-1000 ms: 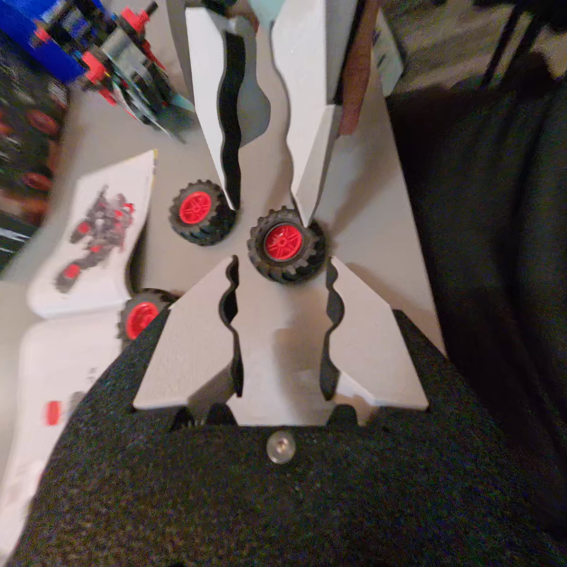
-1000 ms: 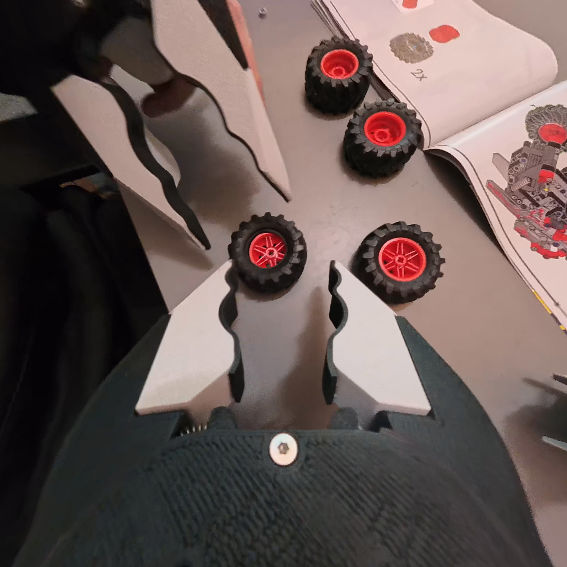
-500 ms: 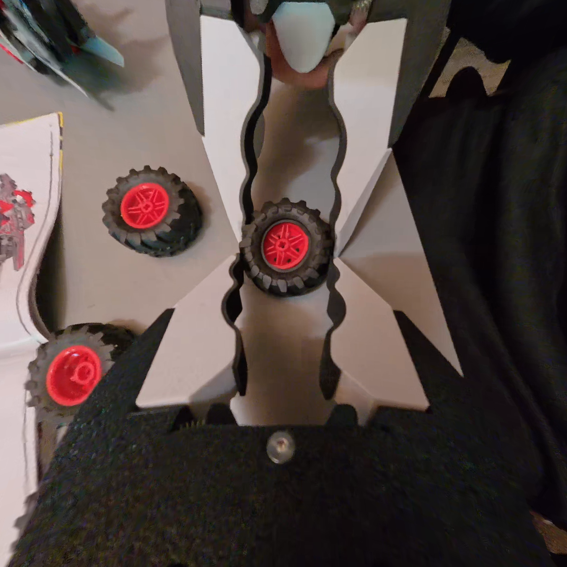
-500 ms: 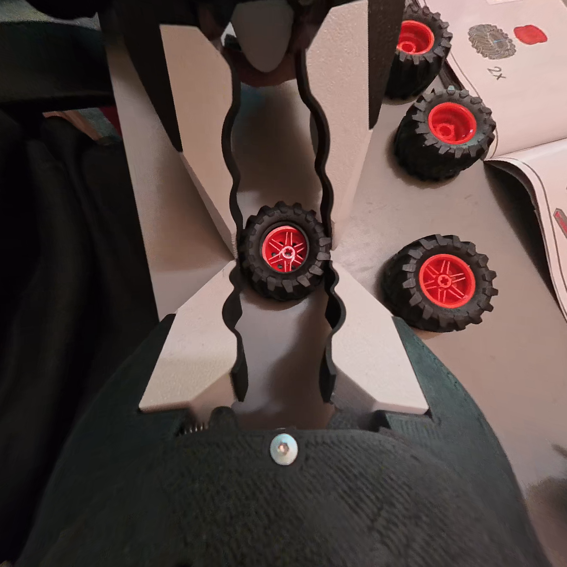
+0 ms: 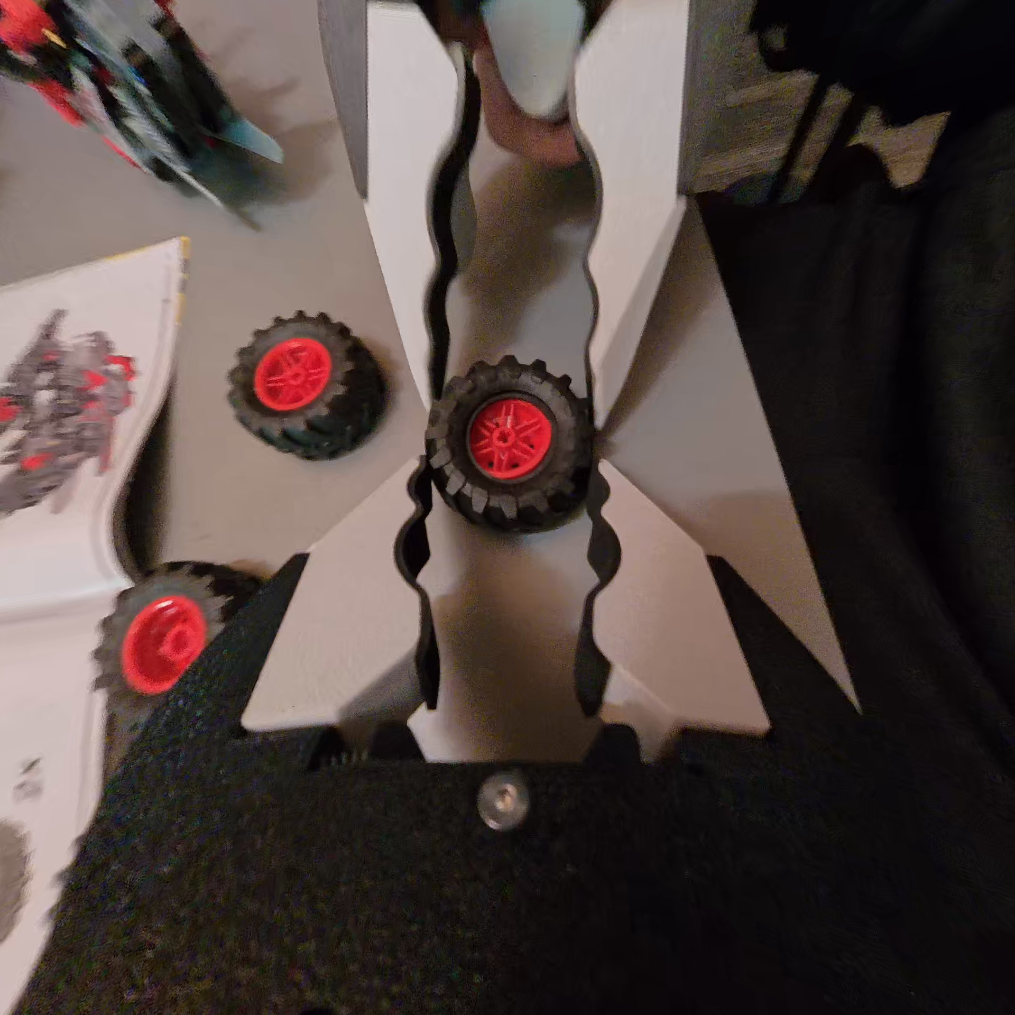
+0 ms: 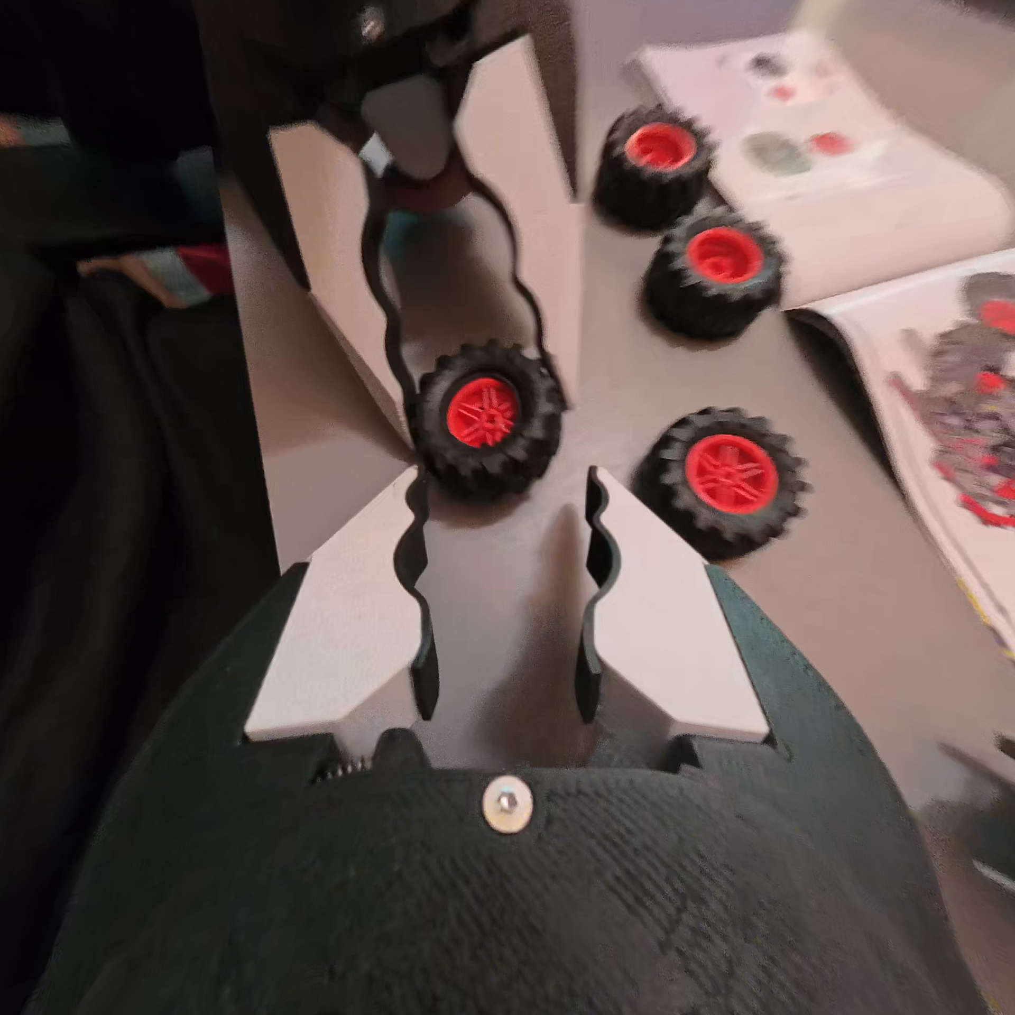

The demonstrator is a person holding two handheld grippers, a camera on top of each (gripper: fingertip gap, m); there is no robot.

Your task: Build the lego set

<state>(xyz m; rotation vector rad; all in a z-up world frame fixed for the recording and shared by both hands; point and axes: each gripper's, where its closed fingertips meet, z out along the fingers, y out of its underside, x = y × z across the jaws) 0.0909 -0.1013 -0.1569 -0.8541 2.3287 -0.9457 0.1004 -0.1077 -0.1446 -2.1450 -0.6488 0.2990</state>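
A black wheel with a red hub (image 5: 508,439) lies flat on the grey table (image 5: 247,494) near its edge. My left gripper (image 5: 506,475) is open, and its tips flank the near side of the wheel. I cannot tell whether they touch it. My right gripper (image 6: 506,472) is open and faces the left one. The same wheel (image 6: 486,420) lies just past its left fingertip. The left gripper's fingers (image 6: 535,318) reach around that wheel from the far side.
A second wheel (image 5: 305,384) and a third (image 5: 162,642) lie to the left by the open instruction booklet (image 5: 71,439). A partly built model (image 5: 110,82) is at the far left. Three more wheels (image 6: 725,483) and the booklet (image 6: 933,412) show in the right wrist view. Dark fabric (image 5: 879,494) lies beyond the table edge.
Both grippers closed in on one wheel from opposite sides. Since half a second ago the right gripper has drawn back and swung, so the wheel is off-centre to its left. Jaw widths are unchanged.
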